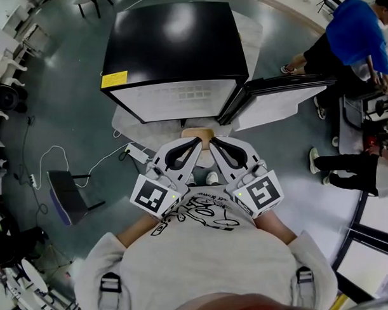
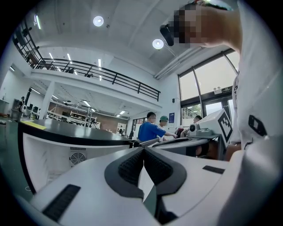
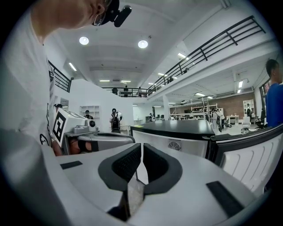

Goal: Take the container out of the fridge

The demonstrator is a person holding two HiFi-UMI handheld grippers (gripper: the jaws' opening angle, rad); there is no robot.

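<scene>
A black mini fridge (image 1: 174, 44) stands on the floor ahead of me, its door (image 1: 278, 97) swung open to the right. From above, only the white front edge of its inside (image 1: 173, 98) shows, and no container is visible. Both grippers are held close to my chest, tips pointing at the fridge. My left gripper (image 1: 198, 141) is shut and empty, as the left gripper view (image 2: 143, 149) confirms. My right gripper (image 1: 214, 140) is likewise shut on nothing (image 3: 142, 145). The fridge's black top (image 3: 177, 129) lies beyond the right jaws.
A tan flat thing (image 1: 198, 133) lies on the floor just in front of the fridge. A power strip with a white cable (image 1: 135, 153) sits at the left. A person in blue (image 1: 355, 31) bends over beyond the door; another's legs (image 1: 340, 164) stand at the right.
</scene>
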